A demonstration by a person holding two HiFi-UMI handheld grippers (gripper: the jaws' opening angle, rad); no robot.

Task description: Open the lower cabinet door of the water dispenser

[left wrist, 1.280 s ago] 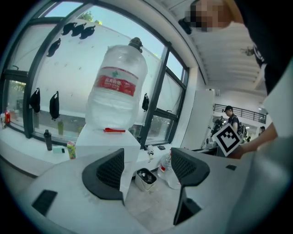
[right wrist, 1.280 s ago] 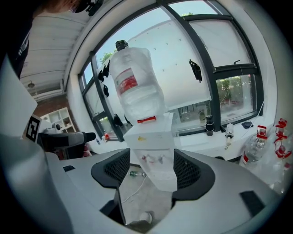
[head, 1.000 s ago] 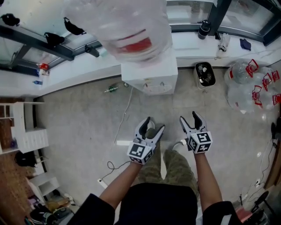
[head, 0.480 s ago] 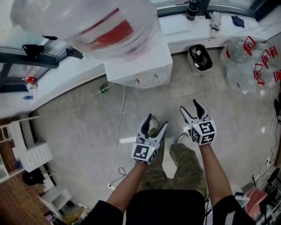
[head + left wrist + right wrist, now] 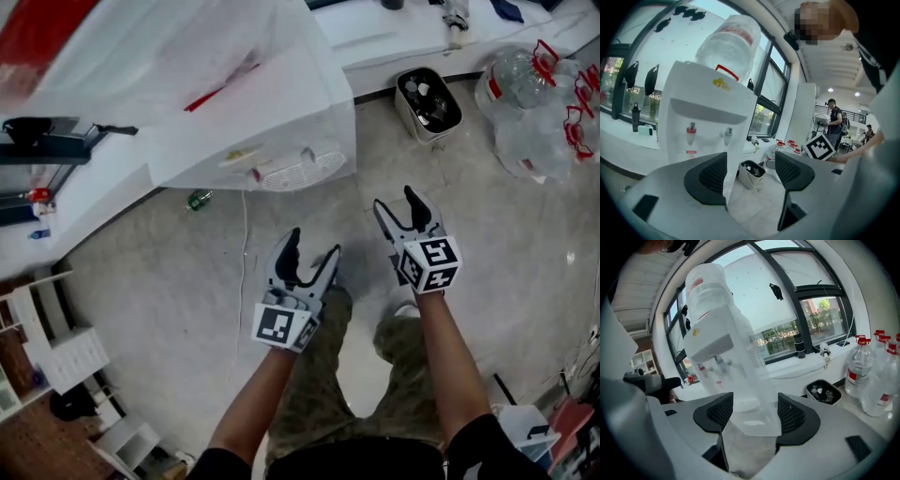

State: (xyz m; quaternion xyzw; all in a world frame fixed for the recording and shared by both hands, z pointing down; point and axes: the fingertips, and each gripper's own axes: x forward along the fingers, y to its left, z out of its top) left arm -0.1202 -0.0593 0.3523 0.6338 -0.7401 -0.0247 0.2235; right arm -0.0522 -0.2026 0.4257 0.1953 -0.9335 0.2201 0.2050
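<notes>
At 11 o'clock from the left gripper (image 5: 309,251) in the head view stands the water dispenser (image 5: 253,122), well apart from both grippers. It is a white, boxy unit with a clear bottle (image 5: 729,44) inverted on top and two taps, one of them red-capped (image 5: 691,133), in a front recess. The lower cabinet door is not visible: the head view looks down on the top, and the left gripper view hides the lower front behind a jaw.

Left gripper: jaws wide apart, nothing between them. Right gripper (image 5: 396,204): jaws likewise wide apart and empty.

Probable hazards:
- The bottle likely makes the unit top-heavy, so a hard pull on the door may rock it.
- A reach aimed too high may strike the taps.
- A white cable (image 5: 246,244) lies on the floor at 10 o'clock from the left gripper, which is a snag risk on approach.
- A waste bin (image 5: 427,103) at 12 o'clock from the right gripper may obstruct the door swing.
</notes>
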